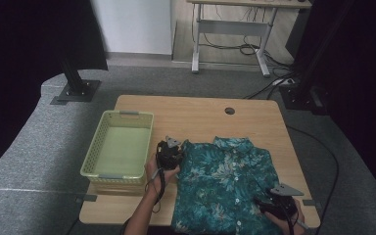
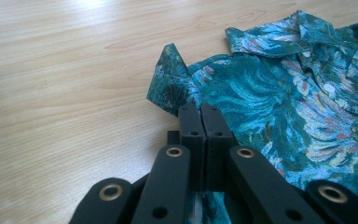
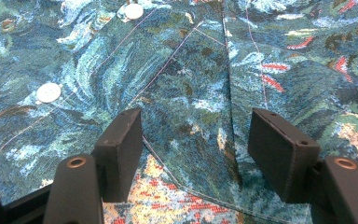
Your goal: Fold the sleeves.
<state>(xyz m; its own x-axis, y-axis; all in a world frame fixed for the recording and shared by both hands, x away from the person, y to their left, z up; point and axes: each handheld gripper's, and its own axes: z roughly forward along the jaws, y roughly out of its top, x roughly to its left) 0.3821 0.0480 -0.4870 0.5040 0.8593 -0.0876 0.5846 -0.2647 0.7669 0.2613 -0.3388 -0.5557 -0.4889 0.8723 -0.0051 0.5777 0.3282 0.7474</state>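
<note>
A teal floral button-up shirt (image 1: 220, 181) lies spread face up on the wooden table (image 1: 196, 115). My left gripper (image 1: 176, 152) is at the shirt's left shoulder edge. In the left gripper view its jaws (image 2: 200, 122) are shut together on the shirt's (image 2: 270, 93) edge, and a sleeve fold (image 2: 170, 77) stands up just past the tips. My right gripper (image 1: 274, 203) rests on the shirt's lower right part. It stands open (image 3: 193, 154) over the cloth (image 3: 182, 70), with a stitched fold edge between the pads and two white buttons (image 3: 49, 92) beyond.
A light green plastic basket (image 1: 127, 114) with nothing in it sits on the table's left side, close beside my left hand. A round cable hole (image 1: 229, 110) is at the table's far edge. Bare wood lies beyond the shirt's collar.
</note>
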